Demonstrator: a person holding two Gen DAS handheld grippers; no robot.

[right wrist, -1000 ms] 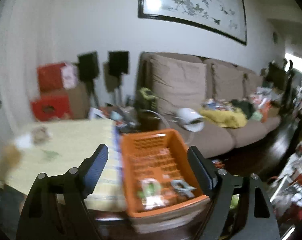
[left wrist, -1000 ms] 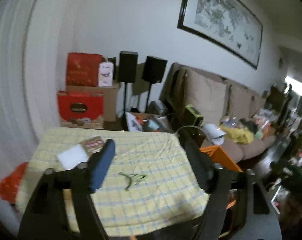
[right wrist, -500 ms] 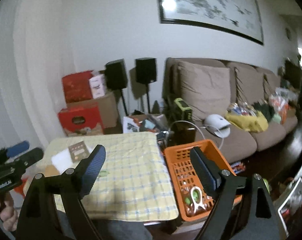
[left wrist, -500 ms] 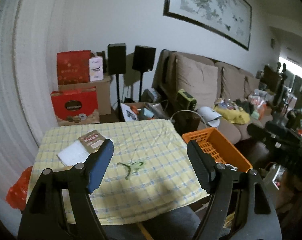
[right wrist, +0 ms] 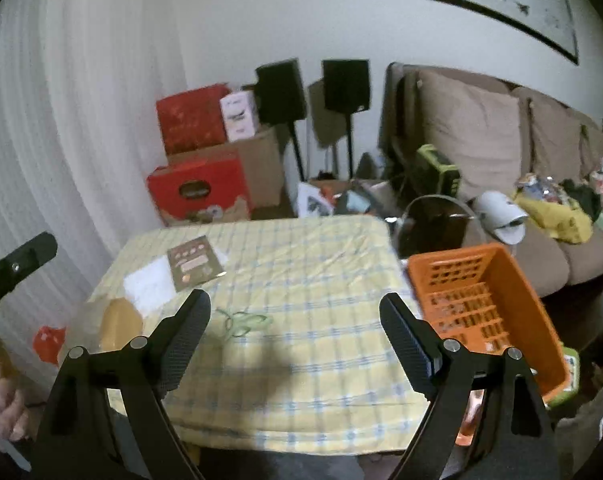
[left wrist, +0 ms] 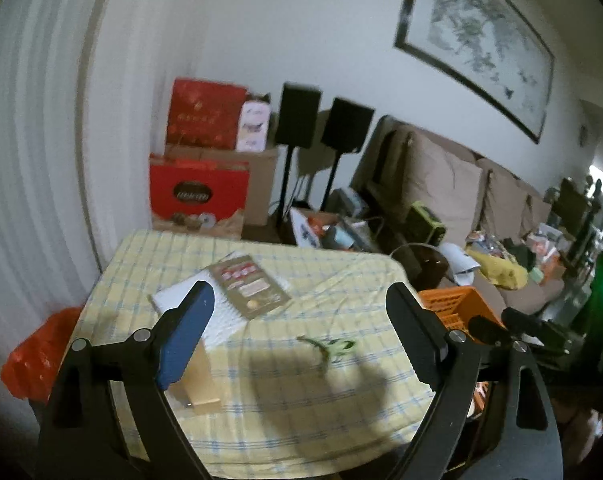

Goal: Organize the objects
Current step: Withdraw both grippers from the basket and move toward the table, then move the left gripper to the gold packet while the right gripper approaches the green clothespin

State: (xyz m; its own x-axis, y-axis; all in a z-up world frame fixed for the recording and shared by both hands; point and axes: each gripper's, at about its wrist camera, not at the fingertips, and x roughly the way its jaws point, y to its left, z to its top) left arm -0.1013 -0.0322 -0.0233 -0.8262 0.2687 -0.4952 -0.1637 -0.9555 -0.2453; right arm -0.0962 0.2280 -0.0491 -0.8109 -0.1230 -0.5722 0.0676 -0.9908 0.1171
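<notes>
Both grippers now face the yellow checked table (right wrist: pixel 301 264): left gripper (left wrist: pixel 297 336) opening wider, empty; right gripper (right wrist: pixel 293 340) wide, empty, swung away from the orange basket (right wrist: pixel 497 264). What seems a green clip (right wrist: pixel 241 322) lies mid-cloth.

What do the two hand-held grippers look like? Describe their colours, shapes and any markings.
The left hand-held gripper is a black frame of angular arms with silver pivot bolts; one finger carries a blue pad, the other looks black. The right hand-held gripper has the same black frame and silver bolts, with dark textured pads on both fingers. No cables or sleeves show.
</notes>
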